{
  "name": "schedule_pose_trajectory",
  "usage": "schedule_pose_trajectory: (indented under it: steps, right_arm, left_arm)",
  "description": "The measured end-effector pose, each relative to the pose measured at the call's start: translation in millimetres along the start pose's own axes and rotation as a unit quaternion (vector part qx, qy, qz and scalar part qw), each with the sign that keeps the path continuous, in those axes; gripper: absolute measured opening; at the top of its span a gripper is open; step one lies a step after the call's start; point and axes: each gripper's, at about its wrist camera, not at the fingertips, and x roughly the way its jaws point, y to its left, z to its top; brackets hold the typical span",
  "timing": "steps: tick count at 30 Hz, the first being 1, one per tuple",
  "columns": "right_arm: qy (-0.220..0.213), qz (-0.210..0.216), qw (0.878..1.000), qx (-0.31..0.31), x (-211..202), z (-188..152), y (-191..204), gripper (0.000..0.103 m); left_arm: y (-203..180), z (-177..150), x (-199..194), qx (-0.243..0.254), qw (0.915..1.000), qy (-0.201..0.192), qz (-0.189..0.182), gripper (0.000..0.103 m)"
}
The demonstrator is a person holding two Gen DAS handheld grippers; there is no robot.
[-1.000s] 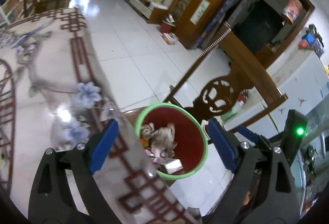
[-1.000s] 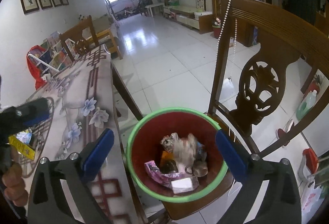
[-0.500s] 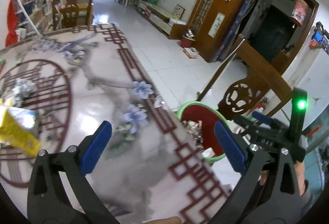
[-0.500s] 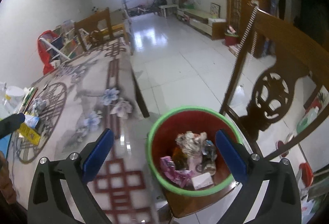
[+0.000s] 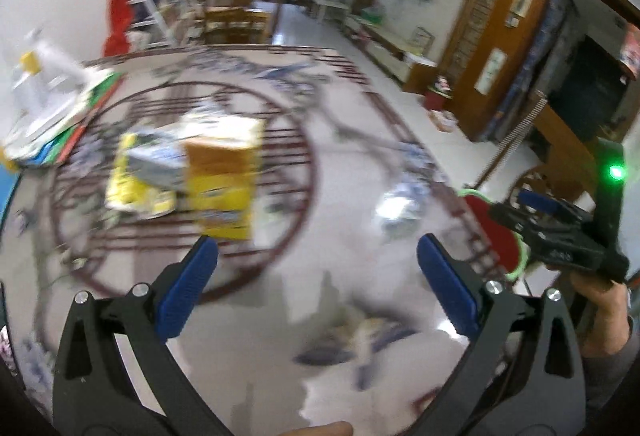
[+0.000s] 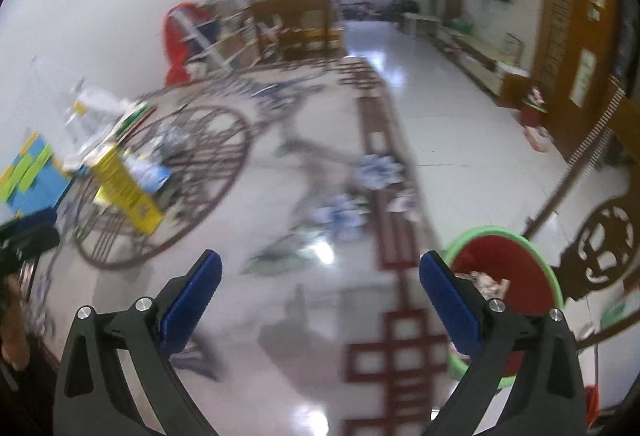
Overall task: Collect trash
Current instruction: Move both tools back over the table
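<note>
A yellow carton stands on the patterned table among crumpled wrappers; it also shows in the right wrist view. My left gripper is open and empty over the table, short of the carton. My right gripper is open and empty over the table's near right part. The red bin with a green rim holds trash and sits on a chair at the table's right edge; it also shows in the left wrist view. Both views are motion-blurred.
A stack of papers and a white bottle lies at the table's far left. A blue pad with green strips is at the left edge. A carved wooden chair back rises right of the bin.
Both grippers have swung left from over the bin toward the table's middle. The yellow carton and wrappers now sit ahead of the left gripper. Both stayed open.
</note>
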Motion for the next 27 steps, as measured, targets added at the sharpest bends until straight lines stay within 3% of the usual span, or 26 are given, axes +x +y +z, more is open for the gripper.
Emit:
schedule_pose_trajectory:
  steps: [6, 18, 24, 27]
  right_arm:
    - [0.015, 0.014, 1.000, -0.014, 11.9, -2.7, 26.4, 0.096]
    - [0.030, 0.032, 0.999, -0.026, 29.5, 10.4, 42.9, 0.096]
    - [0.035, 0.036, 0.998, -0.040, 47.0, 27.6, 50.8, 0.096]
    - [0.035, 0.043, 0.998, -0.039, 59.1, 42.2, 53.1, 0.096]
  left_arm:
    - [40.2, 0.1, 9.9, -0.017, 0.9991, -0.002, 0.038, 0.098]
    - [47.3, 18.8, 72.9, -0.001, 0.9978, 0.019, 0.063, 0.097]
    - [53.8, 21.5, 88.2, -0.002, 0.9971, 0.030, 0.070, 0.088]
    - [58.0, 19.6, 97.8, -0.010, 0.9973, 0.039, 0.062, 0.077]
